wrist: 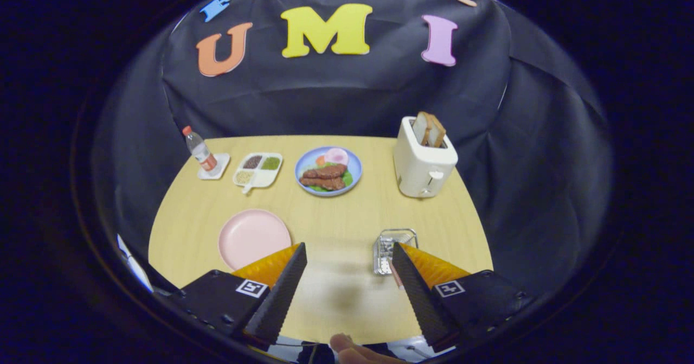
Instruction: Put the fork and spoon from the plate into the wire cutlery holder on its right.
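Observation:
My gripper (348,248) hangs open above the wooden table (336,217), with nothing between its fingers. The pink plate (252,236) lies just beyond the left finger, and the part I can see is bare. The wire cutlery holder (394,243) stands right at the tip of the right finger, which covers its near right corner. Something pale lies inside the holder near its front. A thin pinkish handle (398,278) shows along the right finger's inner edge. I cannot make out which utensil it is.
Along the back of the table stand a water bottle (199,149) on a coaster, a divided white tray (258,169), a blue plate of food (328,171) and a white toaster (423,160) with bread. A person's fingers (349,347) show below the gripper.

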Demonstrator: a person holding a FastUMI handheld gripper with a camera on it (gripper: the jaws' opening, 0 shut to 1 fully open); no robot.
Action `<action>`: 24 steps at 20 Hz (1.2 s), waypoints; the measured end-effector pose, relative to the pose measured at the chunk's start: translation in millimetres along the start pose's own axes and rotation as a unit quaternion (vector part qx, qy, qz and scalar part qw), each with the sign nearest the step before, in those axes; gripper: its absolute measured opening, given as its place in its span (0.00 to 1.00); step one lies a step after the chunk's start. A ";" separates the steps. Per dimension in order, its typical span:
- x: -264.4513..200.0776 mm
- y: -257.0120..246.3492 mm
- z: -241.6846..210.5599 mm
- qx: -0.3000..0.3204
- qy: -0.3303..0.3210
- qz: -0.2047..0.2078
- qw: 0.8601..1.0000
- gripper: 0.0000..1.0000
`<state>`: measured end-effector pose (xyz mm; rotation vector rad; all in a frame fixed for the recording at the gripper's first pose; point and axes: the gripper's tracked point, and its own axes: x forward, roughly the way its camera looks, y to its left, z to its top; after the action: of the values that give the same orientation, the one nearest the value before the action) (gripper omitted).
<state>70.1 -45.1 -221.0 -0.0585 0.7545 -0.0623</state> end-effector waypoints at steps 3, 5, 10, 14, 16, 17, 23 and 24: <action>-27.9 26.4 29.7 0.017 -0.095 0.024 0.995 0.95; -51.5 28.3 47.2 0.041 -0.153 0.021 0.987 0.95; -111.7 45.6 71.6 0.036 -0.280 0.010 0.959 0.95; -151.2 60.2 75.5 0.016 -0.319 0.010 0.947 0.95; -167.0 65.1 75.9 0.014 -0.334 0.009 0.942 0.95; -172.7 68.1 75.4 0.015 -0.338 0.011 0.941 0.95; -200.1 75.2 73.6 0.000 -0.356 0.014 0.935 0.96; -202.5 74.7 72.9 0.000 -0.356 0.015 0.934 0.96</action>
<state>-24.5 47.2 -35.5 -0.0640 0.0268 -0.0086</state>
